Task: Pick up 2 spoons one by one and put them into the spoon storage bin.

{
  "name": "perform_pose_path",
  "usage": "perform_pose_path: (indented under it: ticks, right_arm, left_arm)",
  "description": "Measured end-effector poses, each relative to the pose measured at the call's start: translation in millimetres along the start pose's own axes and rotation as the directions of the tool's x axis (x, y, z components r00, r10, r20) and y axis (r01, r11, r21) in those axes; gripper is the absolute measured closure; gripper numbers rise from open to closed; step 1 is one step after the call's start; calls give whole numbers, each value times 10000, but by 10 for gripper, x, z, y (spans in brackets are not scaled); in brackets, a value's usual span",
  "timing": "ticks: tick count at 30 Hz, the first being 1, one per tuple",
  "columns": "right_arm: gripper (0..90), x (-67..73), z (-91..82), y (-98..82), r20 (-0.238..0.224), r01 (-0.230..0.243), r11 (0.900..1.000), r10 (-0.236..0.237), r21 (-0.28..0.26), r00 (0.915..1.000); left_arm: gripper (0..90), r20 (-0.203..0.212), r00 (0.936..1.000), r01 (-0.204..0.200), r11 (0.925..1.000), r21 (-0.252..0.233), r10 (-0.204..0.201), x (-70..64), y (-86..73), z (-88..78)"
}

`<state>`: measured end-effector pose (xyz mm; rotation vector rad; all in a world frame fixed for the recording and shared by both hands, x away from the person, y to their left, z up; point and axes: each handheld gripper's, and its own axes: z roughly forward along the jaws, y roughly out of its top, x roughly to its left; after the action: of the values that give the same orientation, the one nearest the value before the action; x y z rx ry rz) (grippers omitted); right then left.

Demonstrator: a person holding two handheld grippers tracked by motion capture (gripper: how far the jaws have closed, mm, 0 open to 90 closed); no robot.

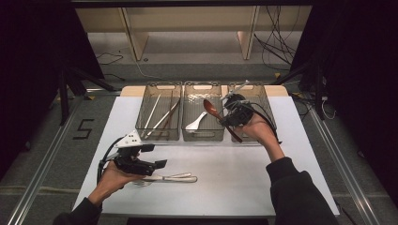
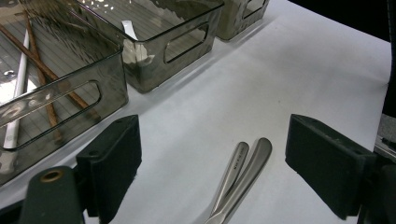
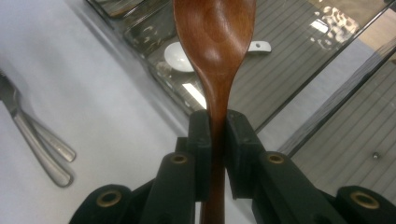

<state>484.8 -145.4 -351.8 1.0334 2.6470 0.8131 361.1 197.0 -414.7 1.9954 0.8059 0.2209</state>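
Between hand-held gripper [image 3: 215, 135] jaws (clamped): wooden spoon [image 3: 215, 42]

A brown wooden spoon [image 1: 210, 109] is held tilted above the middle bin [image 1: 202, 87] at the table's far edge; two metal utensils [image 1: 171, 177] lie side by side near the front-left corner.

Three bins [image 1: 202, 137] stood side by side at the tabletop's [image 1: 234, 178] far edge; two metal utensils [image 1: 171, 177] lay before the left bin.
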Motion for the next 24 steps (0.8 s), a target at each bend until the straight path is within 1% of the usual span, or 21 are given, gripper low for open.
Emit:
perform_pose_path:
  ticks: [1, 2, 4, 6, 10, 11, 12, 16, 19, 21, 23, 24]
  right_arm:
    - [822, -11, 17, 28, 19, 13, 10000, -13, -9, 10000]
    - [822, -15, 32, 56, 30, -110, 9999, 110, 4, 9999]
    - [822, -28, 65, 110, 40, -125, 9999, 125, 22, 9999]
    - [822, -37, 89, 165, 101, -246, 9997, 245, 36, 9996]
    - [821, -65, 133, 277, 173, -317, 9995, 318, -72, 9993]
    - [821, -74, 145, 314, 188, -254, 9997, 254, -12, 9995]
    - [821, -74, 155, 339, 178, -337, 9994, 337, -17, 9993]
    - [821, -97, 214, 455, 259, -361, 9993, 361, -26, 9990]
    - [821, -106, 246, 525, 253, -542, 9985, 542, -6, 9982]
    - [821, -110, 275, 563, 314, -559, 9984, 557, 36, 9980]
    - [821, -114, 307, 593, 307, -496, 9988, 495, 42, 9983]
    - [821, -110, 320, 607, 356, -581, 9983, 579, 42, 9977]
  left_arm:
    - [179, 2, 10000, -1, 10000, 2, 1, -2, 1, 0]
    - [179, 5, 10000, -5, 10000, -6, 5, -3, 2, 1]
    - [179, 14, 10000, -3, 10000, 1, 3, 0, 1, 0]
    - [179, 5, 10000, 5, 10000, 26, -5, 3, -1, 0]
    - [179, -3, 10000, -16, 10000, 57, 16, 5, -3, 3]
    - [179, -1, 10000, -14, 10000, 59, 14, 4, -4, 4]
    - [179, 7, 10000, -16, 10000, 58, 16, 2, -4, 5]
    - [178, 29, 10000, 9, 10000, 47, -9, -3, -4, 4]
    - [178, 53, 10000, 35, 10000, 62, -35, 0, -7, 11]
    - [178, 98, 9999, -74, 9999, 128, 73, -2, -6, 16]
    - [178, 98, 9999, -51, 9999, 93, 50, -10, -6, 21]
    - [178, 103, 9999, -26, 9999, 101, 25, -12, -7, 20]
